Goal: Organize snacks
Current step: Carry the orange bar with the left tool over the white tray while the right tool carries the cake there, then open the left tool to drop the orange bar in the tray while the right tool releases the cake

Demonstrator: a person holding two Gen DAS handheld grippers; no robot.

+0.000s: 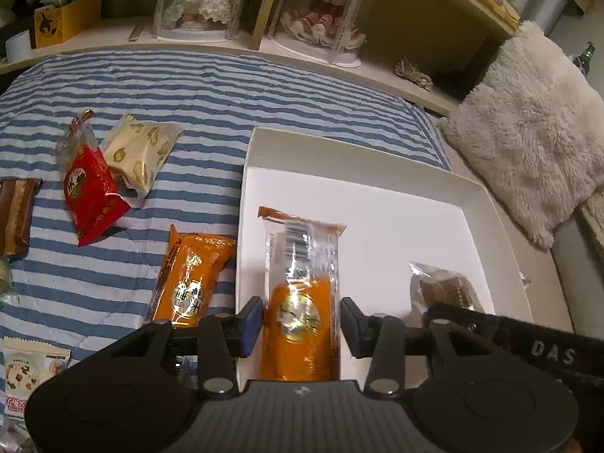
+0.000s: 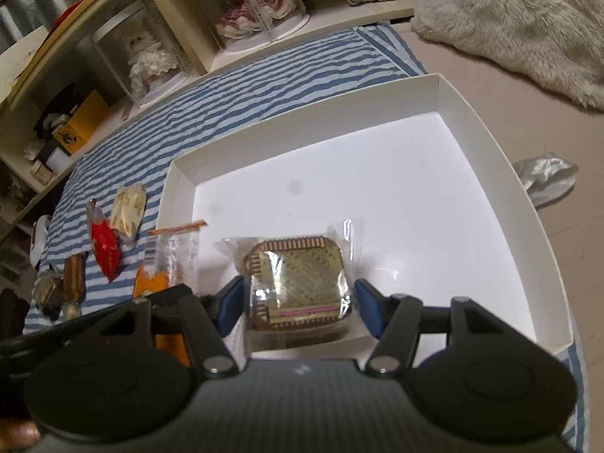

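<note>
A white open box [image 1: 339,147] lies on a blue-striped cloth [image 1: 158,87]. My left gripper [image 1: 302,321] is shut on a long orange snack packet [image 1: 302,264] just inside the box's left wall. A clear-wrapped brown snack [image 1: 445,287] lies in the box to its right. In the right wrist view my right gripper [image 2: 300,305] stands open, its blue pads [image 2: 230,302] on either side of a gold-patterned wrapped snack [image 2: 302,279] resting on the box floor [image 2: 377,188] near the front wall. The orange packet [image 2: 162,264] shows at the left.
On the cloth left of the box lie a second orange packet [image 1: 192,279], a red packet [image 1: 92,196], a cream packet [image 1: 139,154], a brown bar [image 1: 15,215] and a white packet [image 1: 30,370]. A fluffy cushion [image 1: 528,128] sits right; shelves with cased dolls [image 1: 204,0] stand behind.
</note>
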